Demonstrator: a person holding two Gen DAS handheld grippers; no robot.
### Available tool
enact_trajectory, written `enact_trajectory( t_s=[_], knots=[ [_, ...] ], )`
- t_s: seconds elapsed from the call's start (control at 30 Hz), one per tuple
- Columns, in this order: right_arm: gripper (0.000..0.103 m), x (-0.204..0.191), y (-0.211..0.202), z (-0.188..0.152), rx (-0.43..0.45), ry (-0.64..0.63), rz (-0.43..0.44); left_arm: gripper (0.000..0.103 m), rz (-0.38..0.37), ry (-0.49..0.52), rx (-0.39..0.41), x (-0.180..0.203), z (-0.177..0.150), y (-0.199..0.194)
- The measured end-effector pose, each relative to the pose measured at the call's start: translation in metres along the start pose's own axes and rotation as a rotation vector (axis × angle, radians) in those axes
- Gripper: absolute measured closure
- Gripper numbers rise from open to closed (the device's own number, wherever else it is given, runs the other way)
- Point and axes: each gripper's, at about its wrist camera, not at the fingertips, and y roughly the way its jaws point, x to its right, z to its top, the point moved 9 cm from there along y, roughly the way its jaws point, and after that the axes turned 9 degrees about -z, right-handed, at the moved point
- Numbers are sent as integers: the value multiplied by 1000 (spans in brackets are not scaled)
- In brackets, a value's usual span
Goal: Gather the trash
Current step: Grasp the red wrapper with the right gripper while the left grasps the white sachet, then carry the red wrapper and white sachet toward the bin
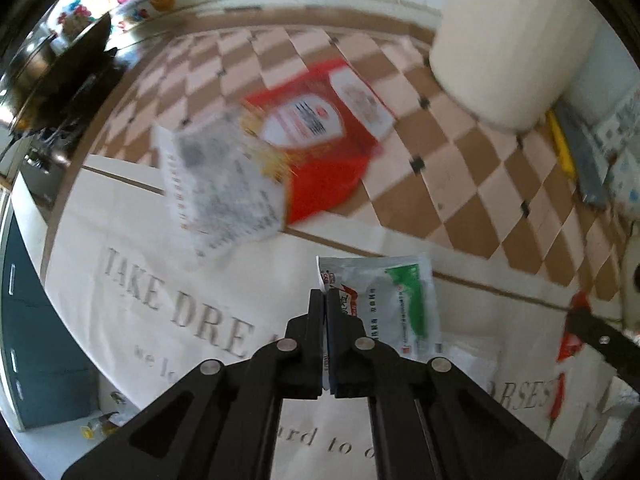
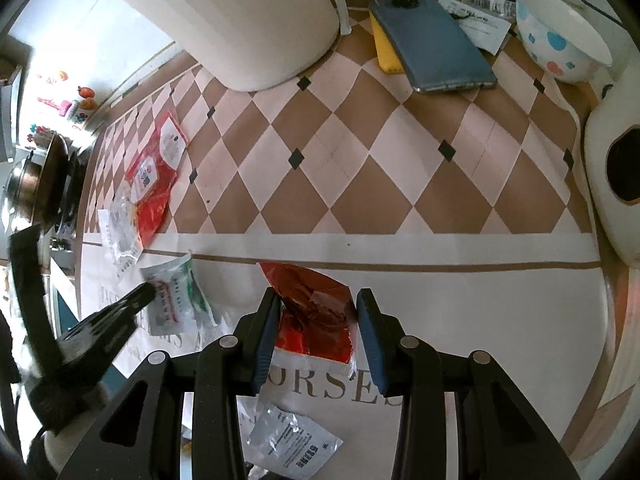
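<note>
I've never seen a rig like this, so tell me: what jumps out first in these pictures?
The brown-and-cream checked tablecloth strewn with torn wrappers. The left gripper is clamped on a white sachet with green print; the right gripper stands open around a crumpled red foil packet. Farther off lie a big red-and-white pouch and a grey-blue phone beside a dotted bowl.

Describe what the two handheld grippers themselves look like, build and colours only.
Both are matte black plastic linkages with triangular cut-outs and round silver pivot pins. The right gripper has two flat fingers faced with dark blue pads. The left gripper shows the same black arms and silver pins, with blue on one finger's inner edge. No cables, sleeves or printed markings are visible on them.
</note>
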Motion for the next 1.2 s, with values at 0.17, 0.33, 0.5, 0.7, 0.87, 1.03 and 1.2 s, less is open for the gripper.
enact_trajectory(
  t_s=[0.17,0.33,0.5,0.7,0.87,1.03,1.2],
  knots=[
    [62,-11,-5,6,15,-7,12,103,4,-37,87,-28,-1,-53],
    [62,-39,-15,6,35,-49,36,103,14,-98,156,-79,7,-78],
    [62,-80,-27,-1,54,-113,66,103,49,-167,216,-133,-10,-110],
    [62,-164,-32,-34,57,-268,92,103,132,-282,249,-216,-63,-144],
    [62,-252,-25,-89,35,-444,107,103,184,-405,256,-291,-120,-159],
    [62,-343,-5,-167,8,-655,99,103,224,-568,228,-377,-198,-151],
    [63,-417,36,-246,-39,-810,92,103,226,-749,138,-455,-286,-105]
  ],
)
